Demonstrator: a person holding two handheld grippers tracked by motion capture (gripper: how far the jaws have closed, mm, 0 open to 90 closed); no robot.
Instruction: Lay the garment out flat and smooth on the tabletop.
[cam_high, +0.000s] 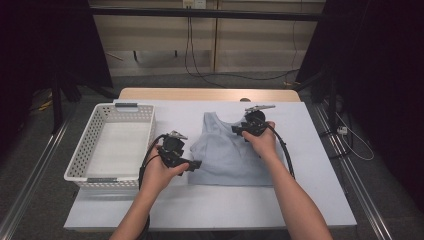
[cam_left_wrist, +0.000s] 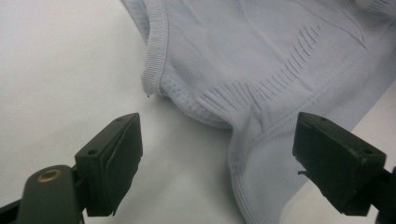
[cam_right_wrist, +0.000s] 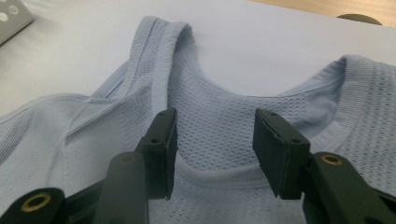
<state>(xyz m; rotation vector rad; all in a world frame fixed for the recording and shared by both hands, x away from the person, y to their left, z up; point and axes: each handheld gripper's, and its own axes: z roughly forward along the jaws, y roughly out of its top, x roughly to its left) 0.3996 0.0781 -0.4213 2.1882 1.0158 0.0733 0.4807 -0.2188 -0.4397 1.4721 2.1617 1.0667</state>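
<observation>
Overhead, a white sheet (cam_high: 210, 205) is covering the tabletop (cam_high: 210, 93), dark curtains flanking it. Both grippers' jaws are standing released: left gripper (cam_high: 194, 164) beside the blue top (cam_high: 227, 155), right gripper (cam_high: 235, 129) over its neckline.

A white perforated plastic basket (cam_high: 85, 150) stands on the left part of the white table cover (cam_high: 210, 205), its long side running away from the near edge. A strip of bare wooden tabletop (cam_high: 210, 94) shows beyond the cover's far edge. Behind the table, black cables (cam_high: 200, 70) hang down a pale panelled wall (cam_high: 155, 35) and trail across the grey floor (cam_high: 30, 150).
</observation>
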